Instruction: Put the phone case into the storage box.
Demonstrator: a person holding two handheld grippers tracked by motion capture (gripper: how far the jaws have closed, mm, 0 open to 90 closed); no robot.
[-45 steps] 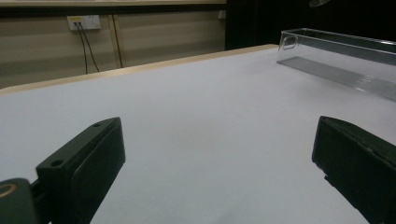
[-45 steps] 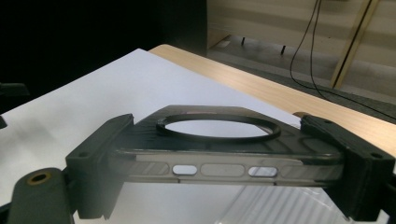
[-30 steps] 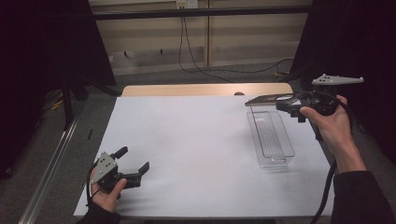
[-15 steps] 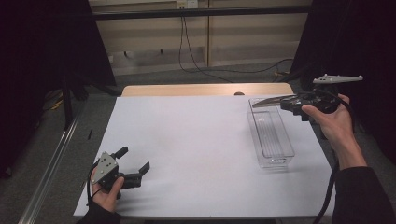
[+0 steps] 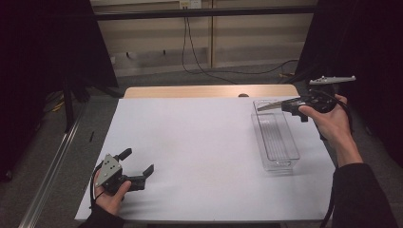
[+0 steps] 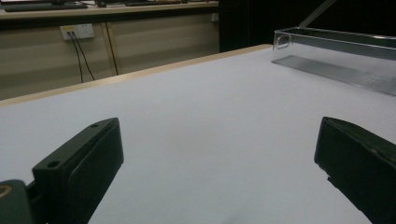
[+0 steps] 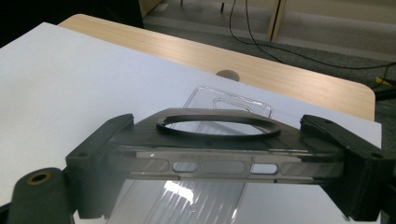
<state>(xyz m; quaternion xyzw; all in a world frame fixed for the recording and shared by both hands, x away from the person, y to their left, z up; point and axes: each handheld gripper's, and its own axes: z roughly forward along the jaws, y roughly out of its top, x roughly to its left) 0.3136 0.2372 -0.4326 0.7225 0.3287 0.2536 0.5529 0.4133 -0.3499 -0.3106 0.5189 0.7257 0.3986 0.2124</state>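
Your right gripper (image 7: 224, 158) clamps a clear phone case (image 7: 219, 154) above the far end of the clear tray (image 5: 275, 137); your left gripper (image 5: 138, 166), well apart from the tray, rests released.

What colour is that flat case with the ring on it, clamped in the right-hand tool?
Smoky translucent grey phone case, its ring black; clearest in the right gripper view.

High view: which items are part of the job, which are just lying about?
In the job:
- phone case, clamped in the right claw
- clear tray below it

Lying about:
- left claw, open, idle on the white table
- cables on the floor
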